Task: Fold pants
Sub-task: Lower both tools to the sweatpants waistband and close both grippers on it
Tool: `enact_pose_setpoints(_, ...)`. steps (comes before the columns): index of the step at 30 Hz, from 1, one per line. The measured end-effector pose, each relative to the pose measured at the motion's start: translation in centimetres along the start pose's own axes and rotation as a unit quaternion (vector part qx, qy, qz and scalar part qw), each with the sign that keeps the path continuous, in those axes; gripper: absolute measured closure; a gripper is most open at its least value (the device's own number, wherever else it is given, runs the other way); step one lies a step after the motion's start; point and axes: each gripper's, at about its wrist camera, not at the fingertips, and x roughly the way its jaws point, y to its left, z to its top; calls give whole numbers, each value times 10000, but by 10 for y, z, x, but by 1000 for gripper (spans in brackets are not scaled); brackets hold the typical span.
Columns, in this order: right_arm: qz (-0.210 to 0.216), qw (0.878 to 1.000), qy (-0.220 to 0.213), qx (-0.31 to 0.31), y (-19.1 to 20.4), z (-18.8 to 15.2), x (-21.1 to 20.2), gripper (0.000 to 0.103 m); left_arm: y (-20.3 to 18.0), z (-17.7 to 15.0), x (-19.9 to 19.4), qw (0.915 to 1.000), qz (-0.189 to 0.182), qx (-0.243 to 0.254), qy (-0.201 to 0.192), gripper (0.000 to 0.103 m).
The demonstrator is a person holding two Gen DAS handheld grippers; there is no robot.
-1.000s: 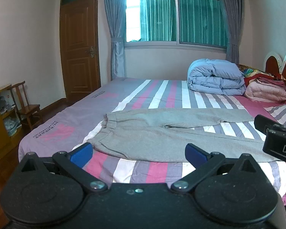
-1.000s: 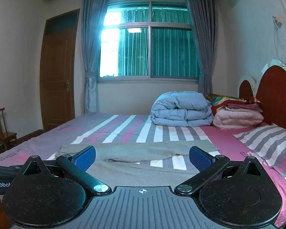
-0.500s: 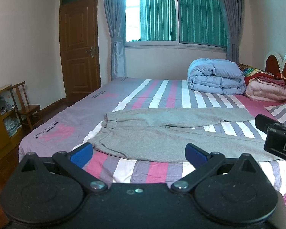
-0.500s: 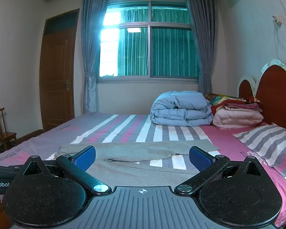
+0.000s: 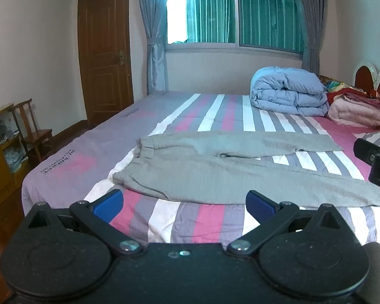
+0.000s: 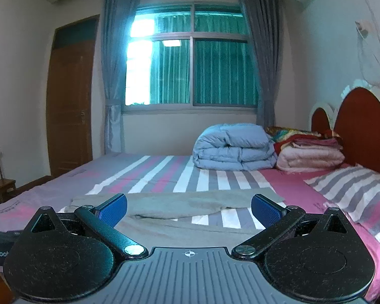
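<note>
Grey sweatpants (image 5: 210, 169) lie flat on the striped bed (image 5: 210, 111), waistband to the left, two legs spread to the right. They also show in the right wrist view (image 6: 190, 210). My left gripper (image 5: 183, 204) is open and empty, just in front of the near leg's edge. My right gripper (image 6: 188, 211) is open and empty, low over the near edge of the bed by the legs. Part of the right gripper's body shows at the right edge of the left wrist view (image 5: 377, 162).
A folded blue duvet (image 5: 288, 92) and a stack of pink and red blankets (image 5: 354, 109) sit at the bed's far right by the headboard (image 6: 359, 129). A striped pillow (image 6: 354, 192) lies on the right. A wooden chair (image 5: 34, 133) and door (image 5: 105, 48) stand left.
Both grippers have moved slightly closer to the bed and the pants. Both stay open and empty.
</note>
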Motion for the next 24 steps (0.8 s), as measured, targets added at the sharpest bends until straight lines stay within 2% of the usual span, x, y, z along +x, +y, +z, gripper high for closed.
enact_pose_setpoints(2,-20,10000,73,25,-4,-3,5,0,-1,-3,2,9999,23,105,-112,6)
enact_pose_setpoints(7,9,9997,187,137,-16,-17,19,0,3,-4,17,9998,131,158,14,6)
enact_pose_setpoints(12,-53,9981,617,45,-22,-36,47,0,9,-3,53,9982,344,57,497,6)
enact_pose_setpoints(16,-25,9962,868,-16,-26,-49,73,0,14,8,90,9964,449,-18,715,6)
enact_pose_setpoints(24,186,9947,992,-184,-31,-27,145,0,22,53,165,9922,593,129,1085,6)
